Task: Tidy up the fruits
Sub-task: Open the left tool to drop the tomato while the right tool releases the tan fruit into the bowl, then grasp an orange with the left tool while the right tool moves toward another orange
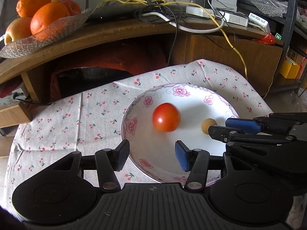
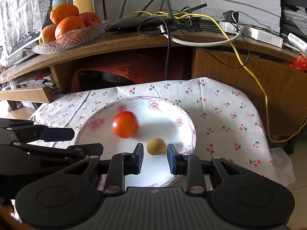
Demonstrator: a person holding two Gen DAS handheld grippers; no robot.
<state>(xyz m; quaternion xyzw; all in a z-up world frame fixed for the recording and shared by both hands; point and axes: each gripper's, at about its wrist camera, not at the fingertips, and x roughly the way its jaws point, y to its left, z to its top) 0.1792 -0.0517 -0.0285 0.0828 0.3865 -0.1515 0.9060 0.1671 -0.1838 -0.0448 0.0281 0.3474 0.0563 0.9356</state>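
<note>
While both grippers gape empty, right gripper (image 2: 155, 158) nearly brackets the small brown fruit (image 2: 156, 146).

A red tomato (image 1: 166, 117) and a tan-brown small fruit (image 2: 156, 146) lie on a white plate (image 1: 193, 145) rimmed with pink flowers. The cloth (image 1: 63, 115) is pale with red cherries. 2 oranges (image 1: 49, 19) are bright orange.

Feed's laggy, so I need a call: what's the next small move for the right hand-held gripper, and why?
Probably ease the right hand-held gripper forward a little, then close. Its jaws stand open, and the small tan fruit on the floral plate sits just beyond the tips, lined up with the gap. The tomato lies clear of that path.
</note>
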